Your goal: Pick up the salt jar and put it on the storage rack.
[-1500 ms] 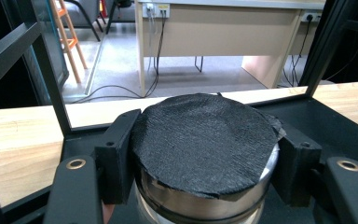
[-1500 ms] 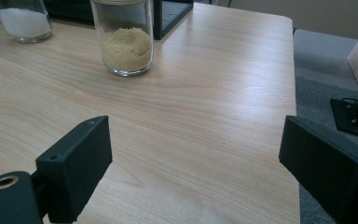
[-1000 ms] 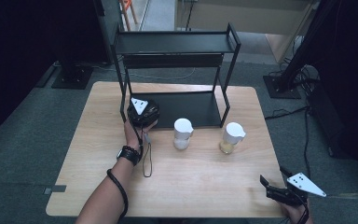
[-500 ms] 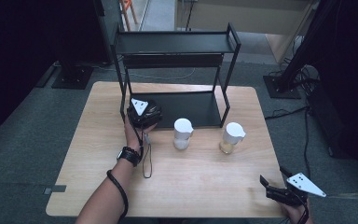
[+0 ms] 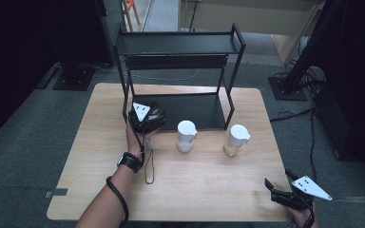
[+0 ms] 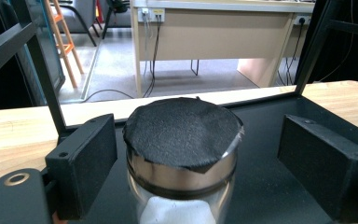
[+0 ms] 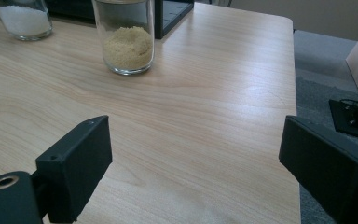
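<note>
Biggest risk: the table (image 5: 95, 166) edge. Right claw (image 5: 279, 190) hangs wide, holding nothing, at the near right corner; a careless swing could clip the grain jar (image 5: 236, 140).

Next: rack (image 5: 180, 45) w/ black-lidded jar (image 6: 182, 154) on its bottom shelf, at the front left. Left claw (image 5: 145, 118) jaws have just opened wide and straddle the jar, pads clear of the glass. Pulling back crooked could snag and tip it.

No readable labels or brands anywhere.
</note>
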### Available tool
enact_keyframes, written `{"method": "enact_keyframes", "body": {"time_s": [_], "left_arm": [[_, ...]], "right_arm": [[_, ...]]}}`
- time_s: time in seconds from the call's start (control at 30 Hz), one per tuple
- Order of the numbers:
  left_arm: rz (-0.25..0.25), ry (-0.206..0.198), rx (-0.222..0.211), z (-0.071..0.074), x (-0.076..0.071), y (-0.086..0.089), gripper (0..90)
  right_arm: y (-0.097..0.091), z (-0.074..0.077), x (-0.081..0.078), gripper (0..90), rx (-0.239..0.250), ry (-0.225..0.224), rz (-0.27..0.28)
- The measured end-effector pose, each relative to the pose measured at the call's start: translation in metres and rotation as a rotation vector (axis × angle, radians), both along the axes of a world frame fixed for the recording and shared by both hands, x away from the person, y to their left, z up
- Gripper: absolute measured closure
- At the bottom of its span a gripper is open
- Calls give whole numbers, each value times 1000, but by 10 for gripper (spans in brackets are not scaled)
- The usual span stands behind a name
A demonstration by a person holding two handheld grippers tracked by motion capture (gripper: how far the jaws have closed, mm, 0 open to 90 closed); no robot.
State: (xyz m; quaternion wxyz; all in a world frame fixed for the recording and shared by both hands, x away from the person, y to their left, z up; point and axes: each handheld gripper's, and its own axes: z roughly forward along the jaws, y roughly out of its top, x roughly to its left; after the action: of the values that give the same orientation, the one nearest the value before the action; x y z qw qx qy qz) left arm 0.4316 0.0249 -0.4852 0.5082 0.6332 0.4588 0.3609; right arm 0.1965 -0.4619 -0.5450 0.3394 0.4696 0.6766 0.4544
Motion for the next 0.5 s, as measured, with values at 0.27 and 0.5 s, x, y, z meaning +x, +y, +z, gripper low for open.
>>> {"method": "enact_keyframes", "body": {"time_s": [0.27,0.5], "left_arm": [[-14,4,-2,-3,-9,5,122],[-31,-3,-3,-2,-18,8,122]], "right_arm": [[0,0,0,91,-2,-1,-1],[1,0,0,91,-4,2,-1]]}}
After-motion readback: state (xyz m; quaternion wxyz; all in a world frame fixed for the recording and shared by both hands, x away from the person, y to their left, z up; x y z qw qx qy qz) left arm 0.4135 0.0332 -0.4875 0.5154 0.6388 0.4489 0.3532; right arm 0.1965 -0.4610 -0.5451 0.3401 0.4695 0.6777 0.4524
